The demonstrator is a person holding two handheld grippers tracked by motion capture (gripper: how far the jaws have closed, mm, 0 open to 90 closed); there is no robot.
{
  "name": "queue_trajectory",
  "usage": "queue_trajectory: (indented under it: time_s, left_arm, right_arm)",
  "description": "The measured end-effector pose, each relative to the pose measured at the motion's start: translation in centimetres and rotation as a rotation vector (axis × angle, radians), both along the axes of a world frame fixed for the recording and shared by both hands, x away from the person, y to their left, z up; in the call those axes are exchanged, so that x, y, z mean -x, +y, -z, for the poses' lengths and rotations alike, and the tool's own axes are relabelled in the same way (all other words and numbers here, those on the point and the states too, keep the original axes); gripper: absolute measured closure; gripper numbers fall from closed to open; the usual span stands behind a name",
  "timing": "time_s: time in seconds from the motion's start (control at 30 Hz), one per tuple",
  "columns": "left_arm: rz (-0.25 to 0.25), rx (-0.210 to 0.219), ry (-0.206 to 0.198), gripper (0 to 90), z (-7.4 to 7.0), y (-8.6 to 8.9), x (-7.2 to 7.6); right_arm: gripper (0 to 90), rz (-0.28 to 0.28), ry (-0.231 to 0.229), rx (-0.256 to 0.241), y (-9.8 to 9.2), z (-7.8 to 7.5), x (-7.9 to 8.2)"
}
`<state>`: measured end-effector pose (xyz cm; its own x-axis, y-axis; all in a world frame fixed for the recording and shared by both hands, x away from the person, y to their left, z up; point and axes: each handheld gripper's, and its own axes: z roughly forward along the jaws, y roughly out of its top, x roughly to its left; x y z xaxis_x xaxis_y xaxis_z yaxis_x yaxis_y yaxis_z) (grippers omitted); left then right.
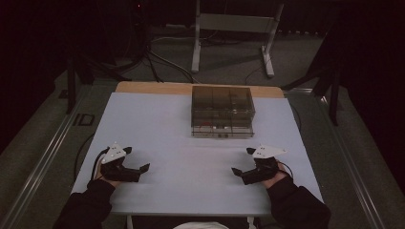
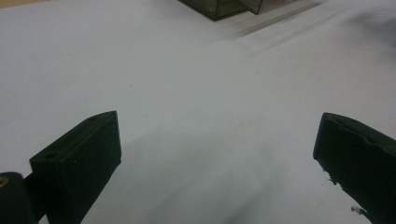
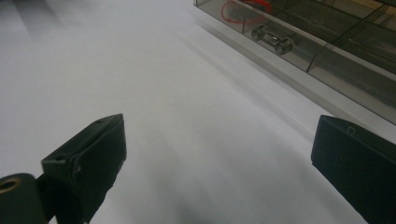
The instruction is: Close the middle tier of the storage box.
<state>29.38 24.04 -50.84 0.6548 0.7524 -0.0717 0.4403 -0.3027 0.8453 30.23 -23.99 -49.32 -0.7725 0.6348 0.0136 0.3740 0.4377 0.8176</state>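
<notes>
White-covered table [image 1: 157,143], dim room. Both my grippers rest released, empty: left gripper [image 1: 138,163], right gripper [image 1: 242,163]. Smoky clear plastic drawer box [image 1: 222,111] sits ahead of the fingers, long side crosswise; right looks nearer, drawer knob [image 3: 272,39] ahead-right.

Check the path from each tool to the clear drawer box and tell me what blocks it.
Nothing visible blocks either path. The left tool and right tool rest open at the near side of the white table cover, and only bare cover lies between them and the smoky transparent plastic drawer box at the far middle.
</notes>
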Motion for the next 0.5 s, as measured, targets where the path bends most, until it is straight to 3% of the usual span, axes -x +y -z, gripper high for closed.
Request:
queue_trajectory:
  time_s: [0.5]
  left_arm:
    - [0.005, 0.000, 0.004, 2.5, -0.1, -0.1, 0.0]
  right_arm:
    - [5.6, -0.020, -0.032, -0.017, 0.8, -2.0, 0.4]
